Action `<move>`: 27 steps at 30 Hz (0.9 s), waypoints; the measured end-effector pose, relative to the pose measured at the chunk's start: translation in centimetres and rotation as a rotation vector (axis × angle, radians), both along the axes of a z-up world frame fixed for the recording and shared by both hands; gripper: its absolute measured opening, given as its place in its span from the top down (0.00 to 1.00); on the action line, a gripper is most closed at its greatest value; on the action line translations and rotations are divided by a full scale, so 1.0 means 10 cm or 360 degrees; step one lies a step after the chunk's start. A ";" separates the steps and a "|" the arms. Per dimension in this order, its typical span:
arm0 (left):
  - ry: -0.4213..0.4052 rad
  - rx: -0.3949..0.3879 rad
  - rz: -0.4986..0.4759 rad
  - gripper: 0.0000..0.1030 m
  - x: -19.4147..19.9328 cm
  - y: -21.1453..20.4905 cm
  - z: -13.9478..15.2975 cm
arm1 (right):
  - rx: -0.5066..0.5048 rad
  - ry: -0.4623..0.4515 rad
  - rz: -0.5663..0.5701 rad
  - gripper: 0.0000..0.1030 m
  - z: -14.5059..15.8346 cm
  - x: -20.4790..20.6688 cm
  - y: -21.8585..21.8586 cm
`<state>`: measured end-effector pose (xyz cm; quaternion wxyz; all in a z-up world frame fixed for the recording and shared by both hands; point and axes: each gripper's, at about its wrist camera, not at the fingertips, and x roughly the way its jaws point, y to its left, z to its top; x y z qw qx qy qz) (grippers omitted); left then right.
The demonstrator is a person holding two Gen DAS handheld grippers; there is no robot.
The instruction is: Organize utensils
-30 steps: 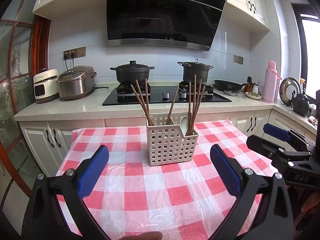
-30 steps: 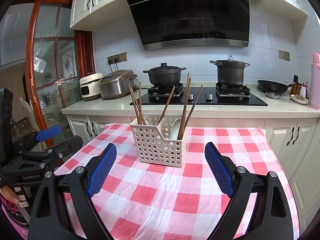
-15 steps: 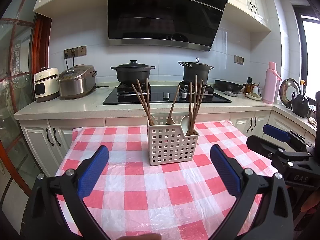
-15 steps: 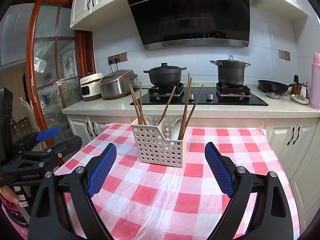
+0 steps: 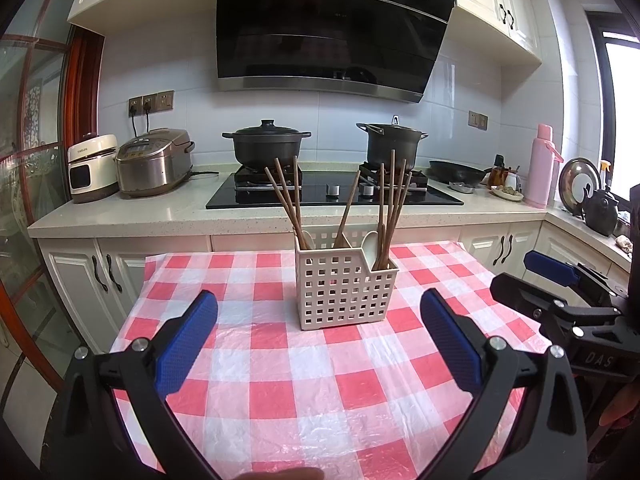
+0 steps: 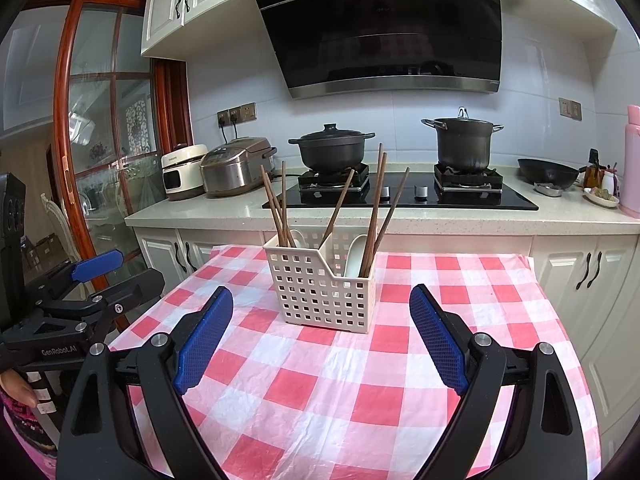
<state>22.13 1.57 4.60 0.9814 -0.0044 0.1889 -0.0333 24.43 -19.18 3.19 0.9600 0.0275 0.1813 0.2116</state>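
Observation:
A white perforated utensil basket (image 5: 344, 288) stands on the red-and-white checked tablecloth (image 5: 280, 384); it also shows in the right wrist view (image 6: 320, 292). Several wooden chopsticks (image 5: 390, 208) and white spoons (image 5: 370, 244) stand upright in it. My left gripper (image 5: 318, 342) is open and empty, held back from the basket's near side. My right gripper (image 6: 322, 338) is open and empty, also short of the basket. Each gripper shows at the edge of the other's view: the right one (image 5: 560, 292), the left one (image 6: 88, 280).
Behind the table runs a counter (image 5: 120, 216) with a hob, two black pots (image 5: 266, 146), a rice cooker (image 5: 154, 162) and a white appliance (image 5: 90, 168). A pink flask (image 5: 540, 166) and a kettle (image 5: 600, 210) stand at the right. A glass door (image 6: 96, 140) is on the left.

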 end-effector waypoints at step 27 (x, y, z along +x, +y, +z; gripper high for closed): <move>0.0003 -0.0011 -0.0003 0.05 -0.04 0.03 -0.03 | 0.0001 -0.0002 0.0011 0.18 -0.02 -0.03 0.01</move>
